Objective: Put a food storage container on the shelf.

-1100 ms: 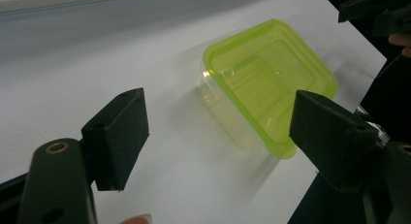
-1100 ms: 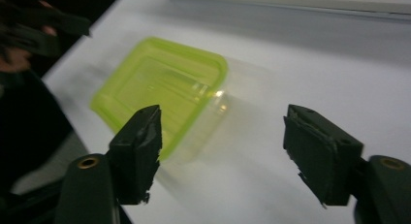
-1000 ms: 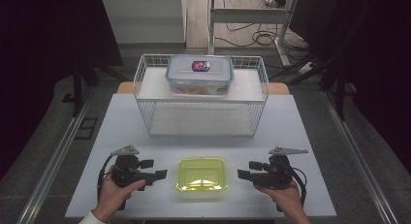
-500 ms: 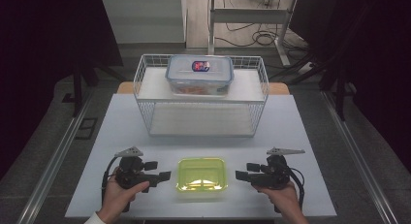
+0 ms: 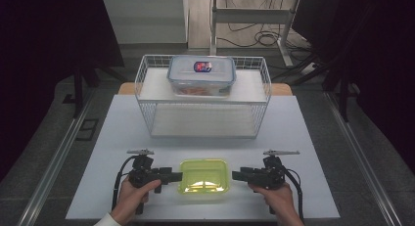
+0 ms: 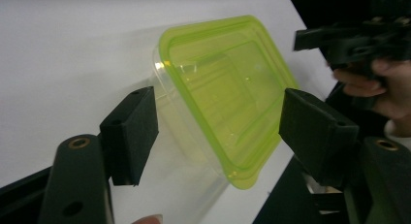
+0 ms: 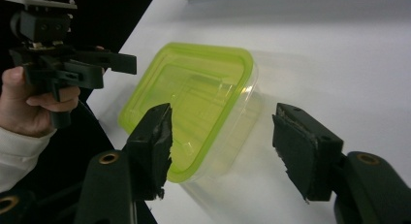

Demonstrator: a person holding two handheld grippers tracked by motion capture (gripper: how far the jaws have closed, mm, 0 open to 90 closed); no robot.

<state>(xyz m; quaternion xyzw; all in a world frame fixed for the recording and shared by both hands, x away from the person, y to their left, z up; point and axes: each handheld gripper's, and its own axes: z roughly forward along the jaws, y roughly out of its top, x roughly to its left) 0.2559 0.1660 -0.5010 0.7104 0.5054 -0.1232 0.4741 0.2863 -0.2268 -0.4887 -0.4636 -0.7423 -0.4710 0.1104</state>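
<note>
High view: both open claws flank green-lidded container (image 5: 204, 175).

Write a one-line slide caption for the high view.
Two hand-held claws, left and right, flank a green-lidded container before a wire basket.

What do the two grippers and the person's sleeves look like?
Both the left gripper and the right gripper are black, each with two thick jaws faced with dark foam pads, brass-coloured rivets, a grey three-cornered plate on top and a black trailing cable. The right gripper's pads look frayed. A white sleeve covers the left wrist.
</note>
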